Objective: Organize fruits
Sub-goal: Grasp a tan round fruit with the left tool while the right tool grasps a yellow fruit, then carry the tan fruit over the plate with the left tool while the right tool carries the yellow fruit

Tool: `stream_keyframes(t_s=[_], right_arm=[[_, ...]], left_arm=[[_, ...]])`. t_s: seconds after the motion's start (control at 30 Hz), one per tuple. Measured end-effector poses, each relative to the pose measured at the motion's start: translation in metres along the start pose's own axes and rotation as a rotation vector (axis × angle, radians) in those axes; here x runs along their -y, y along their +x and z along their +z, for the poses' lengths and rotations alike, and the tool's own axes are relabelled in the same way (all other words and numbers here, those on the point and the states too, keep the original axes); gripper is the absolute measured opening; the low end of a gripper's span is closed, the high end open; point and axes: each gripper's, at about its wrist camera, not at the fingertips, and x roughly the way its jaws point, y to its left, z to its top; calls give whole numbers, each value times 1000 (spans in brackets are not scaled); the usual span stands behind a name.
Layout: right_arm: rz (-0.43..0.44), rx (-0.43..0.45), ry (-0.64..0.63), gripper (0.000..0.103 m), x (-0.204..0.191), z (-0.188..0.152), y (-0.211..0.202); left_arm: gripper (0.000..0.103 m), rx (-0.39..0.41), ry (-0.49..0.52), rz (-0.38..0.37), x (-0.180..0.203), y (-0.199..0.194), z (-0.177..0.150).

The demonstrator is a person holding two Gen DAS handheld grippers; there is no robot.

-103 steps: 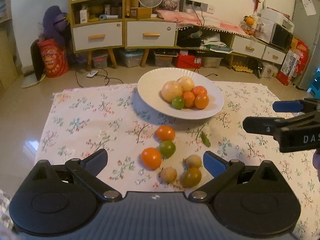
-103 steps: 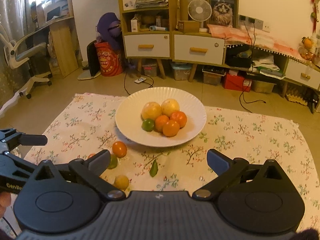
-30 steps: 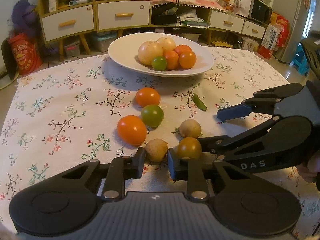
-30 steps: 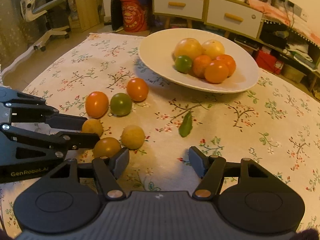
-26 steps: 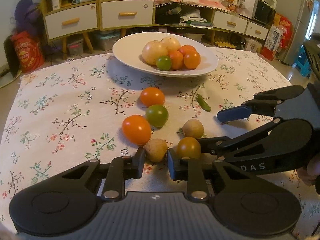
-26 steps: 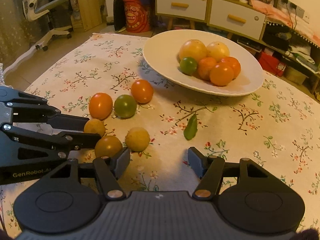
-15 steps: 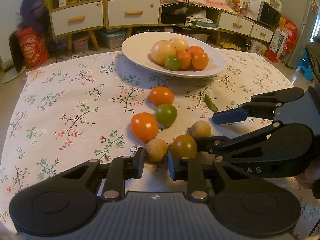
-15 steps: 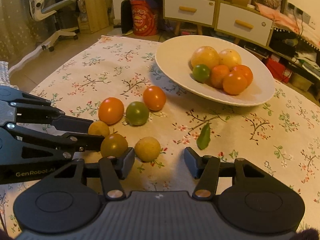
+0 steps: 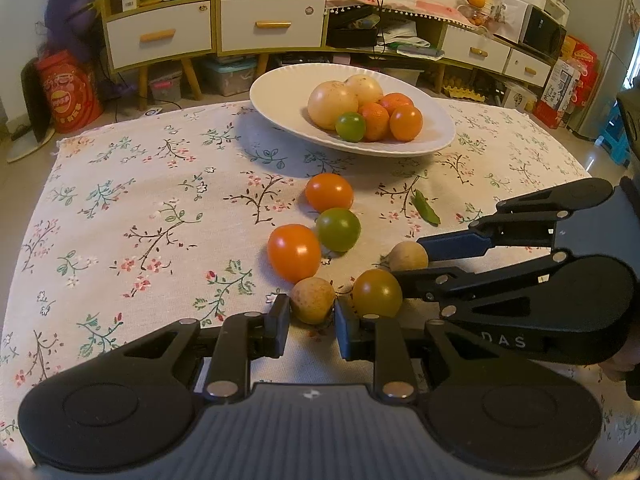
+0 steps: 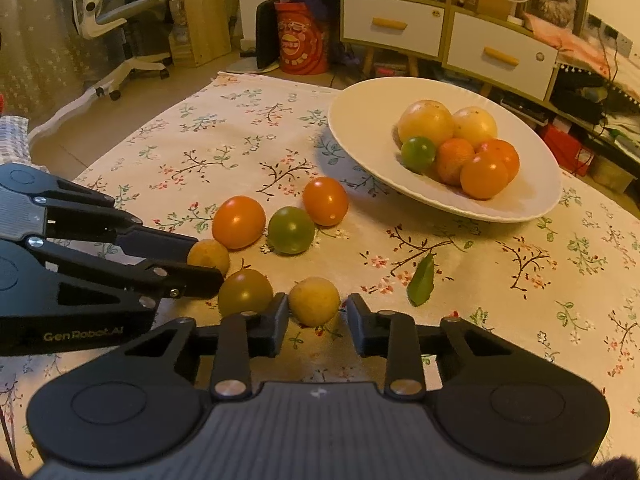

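A white plate (image 9: 280, 92) (image 10: 360, 120) holds several fruits. Loose on the floral cloth lie two orange tomatoes (image 9: 294, 252) (image 9: 329, 191), a green one (image 9: 338, 229), a dark olive one (image 9: 377, 292) and two tan round fruits. My left gripper (image 9: 311, 322) is shut on the near tan fruit (image 9: 312, 299) (image 10: 208, 256), still on the cloth. My right gripper (image 10: 314, 316) straddles the other tan fruit (image 10: 314, 300) (image 9: 408, 255) with a small gap on each side; its jaws are partly closed.
A green leaf (image 9: 426, 211) (image 10: 420, 280) lies on the cloth right of the fruits. The two grippers sit close together, crossing near the olive tomato (image 10: 245, 292). Drawers and shelves (image 9: 216, 28) stand behind the table.
The left gripper closed from open onto the near tan fruit. The right gripper came down to the other tan fruit and its jaws narrowed around it.
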Motion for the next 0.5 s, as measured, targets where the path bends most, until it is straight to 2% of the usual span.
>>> stream_keyframes(t_s=[0.3, 0.4, 0.5], right_arm=[[-1, 2, -14, 31, -2, 0, 1], [3, 0, -26, 25, -3, 1, 1], [0, -2, -30, 25, -4, 1, 0]], left_arm=[[5, -2, 1, 2, 0, 0, 0], [4, -2, 1, 1, 0, 0, 0], [4, -4, -3, 4, 1, 0, 0]])
